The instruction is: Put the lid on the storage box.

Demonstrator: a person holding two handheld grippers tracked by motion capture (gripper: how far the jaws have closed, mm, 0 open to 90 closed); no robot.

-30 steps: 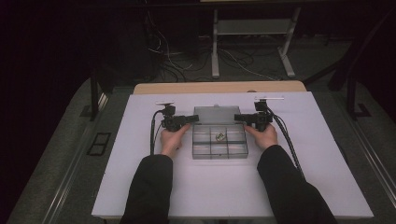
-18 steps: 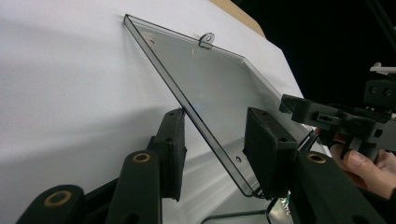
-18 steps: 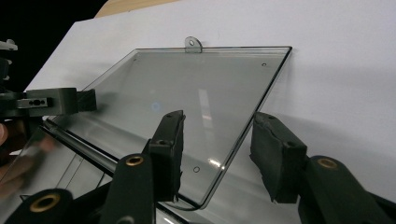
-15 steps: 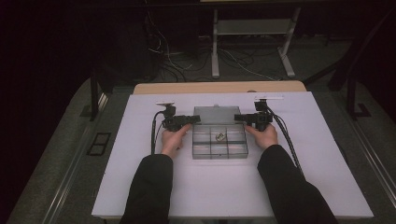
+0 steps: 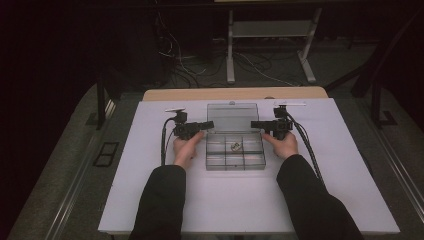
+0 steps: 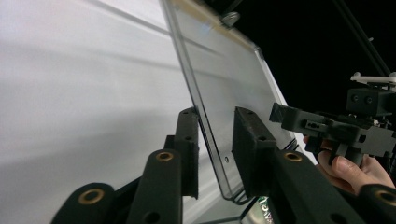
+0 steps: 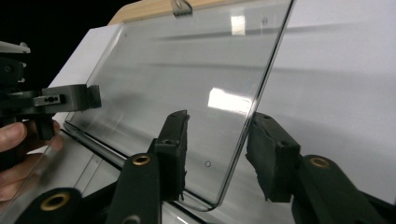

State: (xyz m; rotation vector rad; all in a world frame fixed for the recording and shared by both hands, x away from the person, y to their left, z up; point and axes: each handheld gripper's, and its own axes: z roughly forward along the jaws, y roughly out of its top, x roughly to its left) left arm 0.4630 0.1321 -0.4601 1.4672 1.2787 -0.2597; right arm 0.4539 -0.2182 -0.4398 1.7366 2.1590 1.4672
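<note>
Closing in on the box lid from both sides.
I'm bringing the left tongs (image 6: 215,154) and right tongs (image 7: 224,154) together around the lid (image 5: 232,117) edges, not yet clamped, steadying it over the box (image 5: 235,150) mid-worktop (image 5: 150,200).

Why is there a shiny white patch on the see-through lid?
In the right gripper view, glare from a light bounces off the clear lid; in the left gripper view the lid looks hazy; in the high view, everything around the white table is dark.

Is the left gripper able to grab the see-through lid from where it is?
Probably yes: the left gripper already has the lid edge between its fingers, which have just been closing, with nothing in between.
</note>
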